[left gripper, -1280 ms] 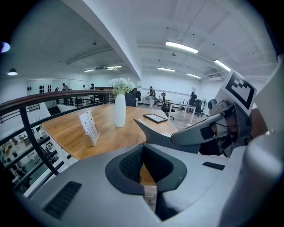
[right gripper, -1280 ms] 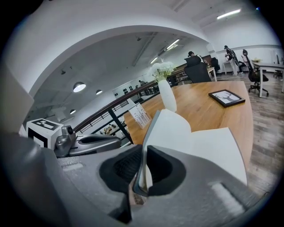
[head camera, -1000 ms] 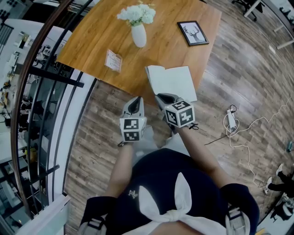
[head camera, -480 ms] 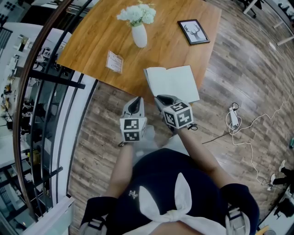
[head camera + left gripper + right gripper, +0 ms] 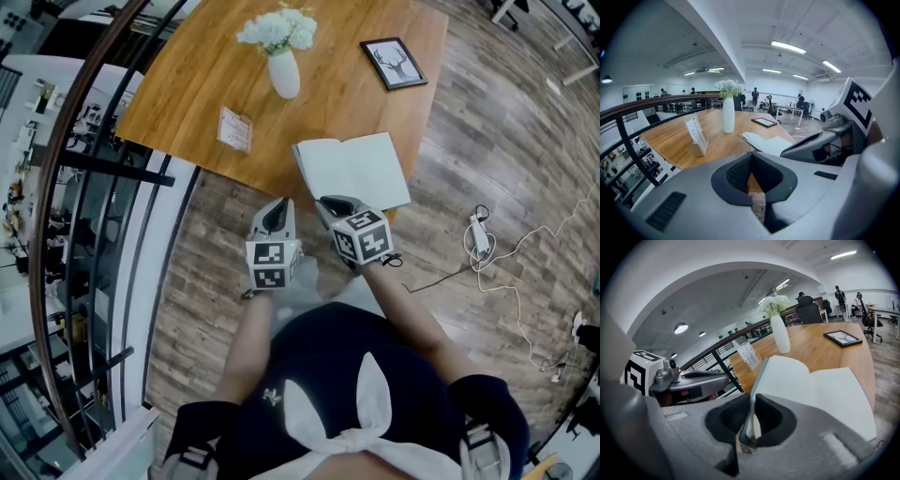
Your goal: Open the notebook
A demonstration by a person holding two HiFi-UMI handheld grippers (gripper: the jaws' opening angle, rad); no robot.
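Note:
The notebook (image 5: 356, 169) lies open with white pages near the front edge of the wooden table (image 5: 187, 84). In the right gripper view its left half (image 5: 787, 376) with the grey cover stands raised, and the right half lies flat. My right gripper (image 5: 749, 427) is shut on the lower edge of that raised cover and pages; in the head view it (image 5: 330, 203) sits at the notebook's near left corner. My left gripper (image 5: 278, 208) hangs just off the table's front edge, left of the right one. Its jaws (image 5: 752, 176) are shut with nothing between them.
A white vase of flowers (image 5: 283, 70), a framed deer picture (image 5: 393, 64) and a small card stand (image 5: 233, 127) stand farther back on the table. A dark railing (image 5: 112, 159) runs along the left. Cables and a power adapter (image 5: 480, 239) lie on the floor at right.

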